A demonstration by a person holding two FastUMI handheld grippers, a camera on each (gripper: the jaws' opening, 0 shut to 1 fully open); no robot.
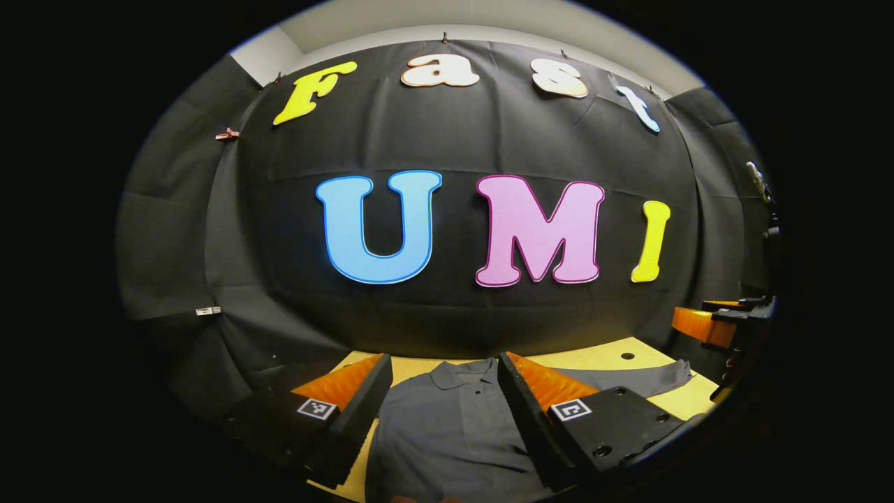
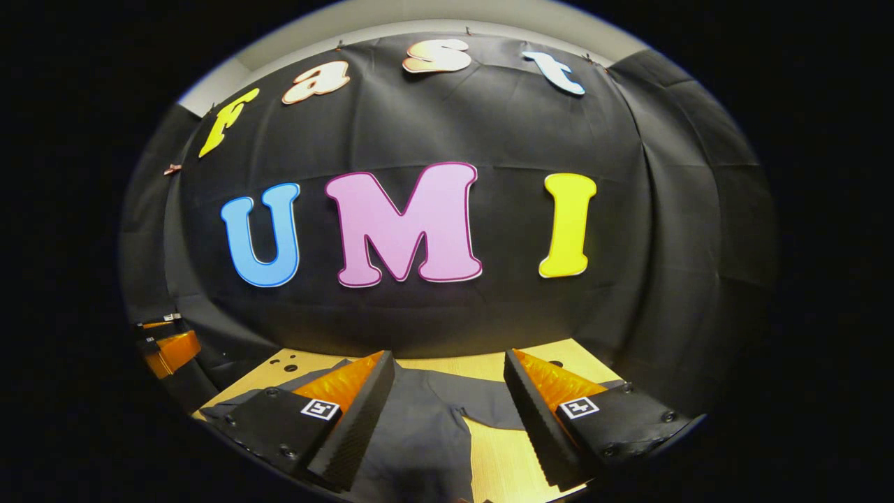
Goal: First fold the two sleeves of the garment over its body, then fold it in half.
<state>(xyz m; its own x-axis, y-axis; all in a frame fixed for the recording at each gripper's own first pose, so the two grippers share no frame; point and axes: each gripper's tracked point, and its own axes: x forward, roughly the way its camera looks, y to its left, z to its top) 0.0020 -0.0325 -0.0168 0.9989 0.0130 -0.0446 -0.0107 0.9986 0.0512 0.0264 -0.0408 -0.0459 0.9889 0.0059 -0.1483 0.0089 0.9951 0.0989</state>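
A grey polo shirt (image 1: 447,426) lies flat on the wooden table (image 1: 601,358), collar toward the back wall. Its one sleeve (image 1: 628,381) stretches out flat to the right. My left gripper (image 1: 441,363) hovers open above the collar and chest, nothing between its fingers. In the right gripper view the same shirt (image 2: 419,433) shows its side and spread sleeve (image 2: 489,402). My right gripper (image 2: 449,360) is open above that sleeve and the shirt's edge, holding nothing. The other gripper appears far right in the left gripper view (image 1: 726,321) and far left in the right gripper view (image 2: 164,346).
The black cloth wall (image 1: 447,307) rises close behind the table's back edge. Small holes (image 2: 286,365) mark the tabletop near the back. Bare wood (image 2: 499,457) shows beside the shirt.
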